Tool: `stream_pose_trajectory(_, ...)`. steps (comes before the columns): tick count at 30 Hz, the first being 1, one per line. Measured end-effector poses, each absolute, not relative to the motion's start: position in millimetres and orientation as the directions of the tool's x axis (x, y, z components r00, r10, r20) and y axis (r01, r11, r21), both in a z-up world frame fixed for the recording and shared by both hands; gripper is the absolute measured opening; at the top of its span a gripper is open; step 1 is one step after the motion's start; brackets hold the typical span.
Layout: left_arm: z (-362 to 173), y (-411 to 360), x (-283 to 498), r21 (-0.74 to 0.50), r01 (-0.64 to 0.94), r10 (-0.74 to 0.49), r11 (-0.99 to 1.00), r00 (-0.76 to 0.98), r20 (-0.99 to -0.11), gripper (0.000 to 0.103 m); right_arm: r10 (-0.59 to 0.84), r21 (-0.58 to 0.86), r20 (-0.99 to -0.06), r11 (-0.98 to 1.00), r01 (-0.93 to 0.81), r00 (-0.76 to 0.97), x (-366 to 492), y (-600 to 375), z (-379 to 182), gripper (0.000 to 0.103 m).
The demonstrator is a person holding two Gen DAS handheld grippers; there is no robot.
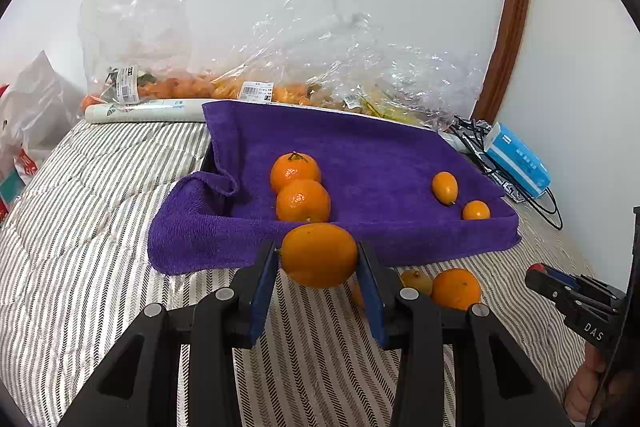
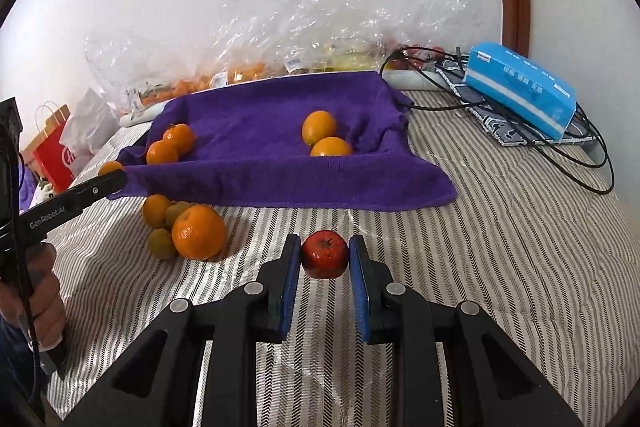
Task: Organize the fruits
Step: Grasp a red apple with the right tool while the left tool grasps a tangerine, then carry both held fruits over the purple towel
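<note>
Striped bedding, left gripper (image 1: 318,259) tilted downward

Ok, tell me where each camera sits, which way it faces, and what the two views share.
Left wrist: on the left tool, facing the purple towel tray; it grips an orange; the right tool shows at right.
Right wrist: on the right tool, facing the same tray; it grips a small red fruit; a hand shows at left.
Shared: tray, striped bedding, blue tissue pack.

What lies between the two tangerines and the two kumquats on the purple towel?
Nothing: between the tangerines and the kumquats only bare purple towel shows, in both wrist views.
</note>
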State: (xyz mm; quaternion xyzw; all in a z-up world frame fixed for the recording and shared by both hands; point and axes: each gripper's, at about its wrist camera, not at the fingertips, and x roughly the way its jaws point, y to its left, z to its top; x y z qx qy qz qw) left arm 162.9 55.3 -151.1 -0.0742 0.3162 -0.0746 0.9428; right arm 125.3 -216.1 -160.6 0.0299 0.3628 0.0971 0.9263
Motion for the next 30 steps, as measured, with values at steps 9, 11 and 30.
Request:
stream_pose_trajectory(9, -147, 54, 159, -0.196, 0.108, -0.202, 0.975, 0.8, -0.565, 0.038, 0.188, 0.13, -0.664, 0.982, -0.135, 0.724, 124, -218, -160, 0.024)
stream_pose_trajectory(11, -148, 55, 158, -0.194, 0.105, -0.199, 0.975, 0.798, -0.569, 0.038, 0.203, 0.153, -0.665, 0.979, -0.135, 0.718, 126, -218, -157, 0.024)
stream_pose_trajectory(30, -129, 66, 180, -0.206, 0.021, -0.143, 0.978, 0.787, -0.601, 0.038, 0.243, 0.083, -0.522, 0.968, -0.235, 0.818, 196, -200, -75, 0.024)
